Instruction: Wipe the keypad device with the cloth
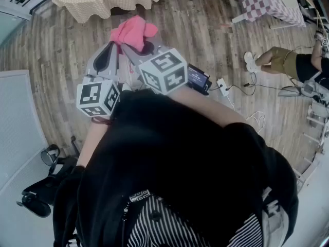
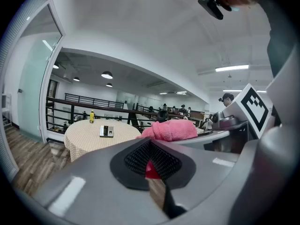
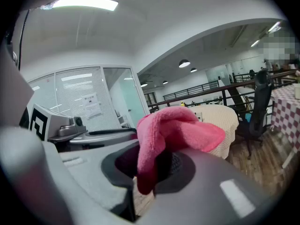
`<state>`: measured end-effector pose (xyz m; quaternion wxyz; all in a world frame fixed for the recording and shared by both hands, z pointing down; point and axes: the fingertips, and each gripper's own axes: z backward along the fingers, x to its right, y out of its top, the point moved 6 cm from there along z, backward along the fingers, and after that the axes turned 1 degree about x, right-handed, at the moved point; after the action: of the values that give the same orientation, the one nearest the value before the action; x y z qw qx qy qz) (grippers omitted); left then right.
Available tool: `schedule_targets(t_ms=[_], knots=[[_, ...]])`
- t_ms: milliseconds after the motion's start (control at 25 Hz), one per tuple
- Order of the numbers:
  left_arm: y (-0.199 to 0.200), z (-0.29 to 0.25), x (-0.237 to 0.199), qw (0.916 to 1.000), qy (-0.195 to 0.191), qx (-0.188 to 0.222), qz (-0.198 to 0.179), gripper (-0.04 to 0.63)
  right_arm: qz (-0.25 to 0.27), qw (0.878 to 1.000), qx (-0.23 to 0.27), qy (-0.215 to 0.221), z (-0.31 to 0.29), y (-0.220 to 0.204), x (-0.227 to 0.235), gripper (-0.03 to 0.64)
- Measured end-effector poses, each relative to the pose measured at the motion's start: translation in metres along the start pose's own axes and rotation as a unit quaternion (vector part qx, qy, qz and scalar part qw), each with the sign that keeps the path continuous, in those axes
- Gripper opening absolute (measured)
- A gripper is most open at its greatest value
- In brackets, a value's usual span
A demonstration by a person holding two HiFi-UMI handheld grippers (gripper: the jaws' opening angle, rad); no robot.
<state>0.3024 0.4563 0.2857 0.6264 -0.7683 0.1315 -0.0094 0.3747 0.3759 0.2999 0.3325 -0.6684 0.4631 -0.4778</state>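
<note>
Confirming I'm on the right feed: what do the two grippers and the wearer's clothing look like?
The left gripper and right gripper: grey jaws with black ribbed pads, each carrying a white cube of black square markers. The person wears a black top and black-and-white stripes.

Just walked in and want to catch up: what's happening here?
A person holds a two-jaw gripper in each hand, raised in front of them. The right gripper is clamped on a pink cloth, which bunches above its jaws. The left gripper has its jaws together, with nothing clearly held. The keypad device lies on a round table farther off, untouched, so no wiping is under way.
</note>
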Motion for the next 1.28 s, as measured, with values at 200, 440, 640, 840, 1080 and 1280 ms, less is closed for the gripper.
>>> schedule_targets(t_ms=[200,440,640,840,1080,1280], knots=[[-0.001,0.0,0.008,1.0,0.001,0.005,-0.001,-0.002,0.006,1.0,0.003,0.015,0.004,-0.001,-0.003,0.066],[-0.001,-0.002,0.012,1.0,0.002,0.003,-0.004,-0.002,-0.023,1.0,0.004,0.017,0.006,-0.003,0.005,0.066],[0.001,0.0,0.012,0.9998,0.013,0.01,-0.014,-0.002,-0.029,0.999,0.016,0.019,0.006,-0.001,0.008,0.066],[0.001,-0.007,0.014,0.9998,0.015,0.003,-0.014,-0.002,-0.037,0.999,0.019,0.021,0.01,0.0,0.016,0.066],[0.002,-0.019,0.029,0.9996,0.008,-0.004,-0.025,-0.002,-0.062,0.997,0.031,0.029,0.017,0.002,0.031,0.067],[0.003,-0.021,0.029,0.9994,0.013,-0.005,-0.033,-0.002,-0.071,0.995,0.046,0.043,0.02,0.009,0.036,0.067]])
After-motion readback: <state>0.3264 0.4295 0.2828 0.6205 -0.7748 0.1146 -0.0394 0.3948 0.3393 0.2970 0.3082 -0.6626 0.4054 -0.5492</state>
